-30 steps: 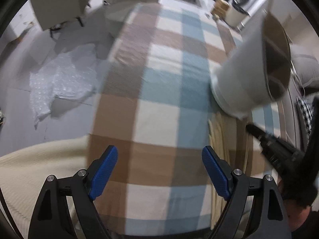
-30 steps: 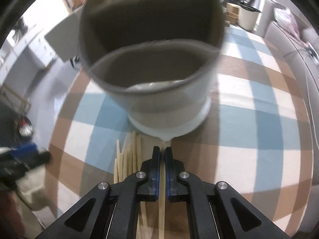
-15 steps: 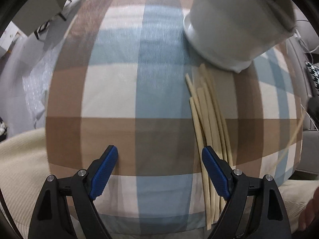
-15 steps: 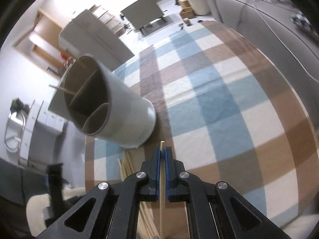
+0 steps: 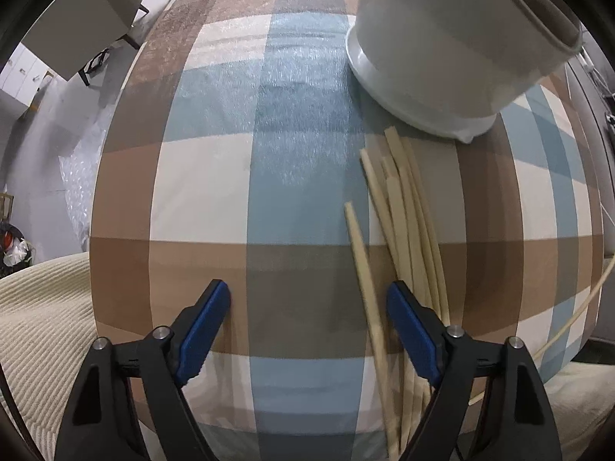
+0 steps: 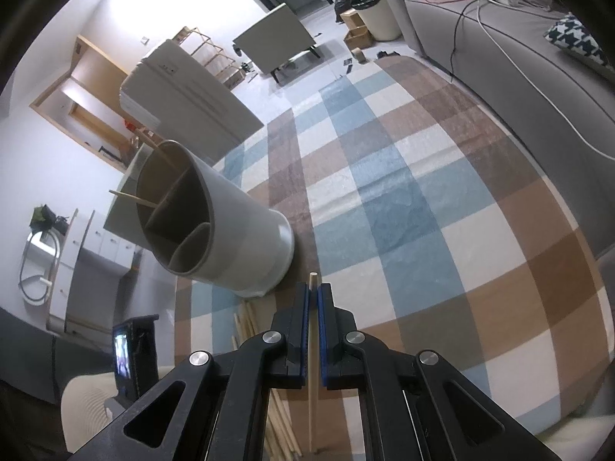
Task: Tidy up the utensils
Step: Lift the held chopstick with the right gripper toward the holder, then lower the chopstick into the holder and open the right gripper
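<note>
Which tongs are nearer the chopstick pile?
Left. The left tongs hang open right over the pile; the right tongs, shut on one chopstick, are raised beside it.

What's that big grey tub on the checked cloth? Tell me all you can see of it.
The holder is a pale grey round tub, plastic by its look, with a flared base. Inner walls split it into compartments. It stands upright on the checked tablecloth. Two thin sticks poke out of it; loose chopsticks lie beside its base.

Chopsticks (image 5: 403,207) beside holder (image 5: 453,46) on tablecloth (image 5: 238,176)
</note>
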Available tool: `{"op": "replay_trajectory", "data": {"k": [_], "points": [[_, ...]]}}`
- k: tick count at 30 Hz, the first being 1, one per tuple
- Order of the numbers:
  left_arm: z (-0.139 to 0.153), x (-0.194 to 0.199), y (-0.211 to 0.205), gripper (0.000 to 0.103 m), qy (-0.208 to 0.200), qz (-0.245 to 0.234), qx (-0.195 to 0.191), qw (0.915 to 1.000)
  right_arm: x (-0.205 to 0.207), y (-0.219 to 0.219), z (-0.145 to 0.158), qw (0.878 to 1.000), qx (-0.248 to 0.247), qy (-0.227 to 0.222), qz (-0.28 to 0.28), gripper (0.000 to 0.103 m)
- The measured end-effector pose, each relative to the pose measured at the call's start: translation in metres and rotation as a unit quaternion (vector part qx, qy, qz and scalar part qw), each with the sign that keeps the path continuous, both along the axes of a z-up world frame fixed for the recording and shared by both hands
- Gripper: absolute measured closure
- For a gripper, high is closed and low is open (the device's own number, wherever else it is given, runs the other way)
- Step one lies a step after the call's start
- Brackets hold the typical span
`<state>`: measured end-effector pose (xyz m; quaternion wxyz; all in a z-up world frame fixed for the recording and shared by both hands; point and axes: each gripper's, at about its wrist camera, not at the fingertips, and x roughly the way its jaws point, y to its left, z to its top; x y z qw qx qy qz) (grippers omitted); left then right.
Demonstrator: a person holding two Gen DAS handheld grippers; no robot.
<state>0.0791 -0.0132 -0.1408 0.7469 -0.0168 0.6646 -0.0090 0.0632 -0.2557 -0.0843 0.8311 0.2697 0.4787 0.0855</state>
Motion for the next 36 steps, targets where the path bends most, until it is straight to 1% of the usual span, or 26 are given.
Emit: {"op": "replay_trajectory", "data": {"k": [3,5,6,7,8,11,12,14,18,21,23,25,28,30,31,32,34,36], "points": [[0.004,-0.001,-0.002,0.045,-0.010,-0.009,-0.001,0.9999,0.001,-0.003,0.002,1.000,0.004,-0.007,-0.001,0.099],[0.008,-0.001,-0.006,0.075,-0.016,-0.025,-0.003,0.9996,0.002,-0.005,0.002,1.000,0.007,-0.009,-0.003,0.099],[0.008,0.002,-0.011,0.082,-0.016,-0.029,-0.004,0.9994,0.003,-0.006,0.003,1.000,0.010,-0.009,-0.003,0.099],[0.008,0.004,-0.015,0.096,-0.016,-0.034,-0.006,0.9993,0.003,-0.006,0.003,1.000,0.011,-0.010,-0.003,0.099],[0.005,0.008,-0.020,0.099,-0.016,-0.037,-0.009,0.9991,0.003,-0.006,0.004,1.000,0.012,-0.011,-0.003,0.099],[0.002,0.013,-0.024,0.102,-0.020,-0.035,-0.016,0.9990,0.003,-0.006,0.006,1.000,0.010,-0.016,-0.001,0.099],[0.002,0.013,-0.023,0.102,-0.021,-0.032,-0.024,0.9990,0.002,-0.005,0.007,1.000,0.005,-0.019,-0.001,0.099],[0.009,0.013,-0.024,0.102,-0.032,-0.027,-0.033,0.9986,0.001,-0.003,0.011,1.000,-0.007,-0.026,0.002,0.099],[0.041,0.006,-0.012,0.102,-0.096,-0.010,-0.069,0.9929,-0.003,0.005,0.019,0.999,-0.026,-0.045,0.009,0.099],[0.070,-0.007,0.001,0.102,-0.154,-0.004,-0.086,0.9844,-0.006,0.016,0.026,0.997,-0.042,-0.059,0.021,0.099],[0.083,-0.015,0.002,0.102,-0.174,-0.003,-0.090,0.9806,-0.010,0.023,0.031,0.996,-0.048,-0.071,0.030,0.099],[0.091,-0.026,0.014,0.102,-0.194,0.002,-0.096,0.9762,-0.014,0.032,0.036,0.994,-0.062,-0.081,0.040,0.099],[0.107,-0.036,0.012,0.102,-0.216,0.006,-0.108,0.9704,-0.021,0.042,0.041,0.992,-0.077,-0.094,0.046,0.099],[0.113,-0.032,0.015,0.102,-0.230,0.002,-0.107,0.9673,-0.026,0.049,0.045,0.990,-0.085,-0.104,0.048,0.099],[0.119,-0.025,0.008,0.102,-0.233,-0.001,-0.108,0.9665,-0.028,0.052,0.047,0.989,-0.089,-0.111,0.050,0.099],[0.119,-0.022,0.009,0.102,-0.235,-0.005,-0.107,0.9661,-0.030,0.055,0.049,0.988,-0.093,-0.115,0.051,0.100],[0.120,-0.024,0.007,0.102,-0.238,-0.017,-0.099,0.9661,-0.033,0.060,0.052,0.985,-0.103,-0.125,0.053,0.100],[0.119,-0.023,0.007,0.102,-0.237,-0.025,-0.100,0.9660,-0.036,0.066,0.055,0.983,-0.112,-0.133,0.054,0.100]]}}
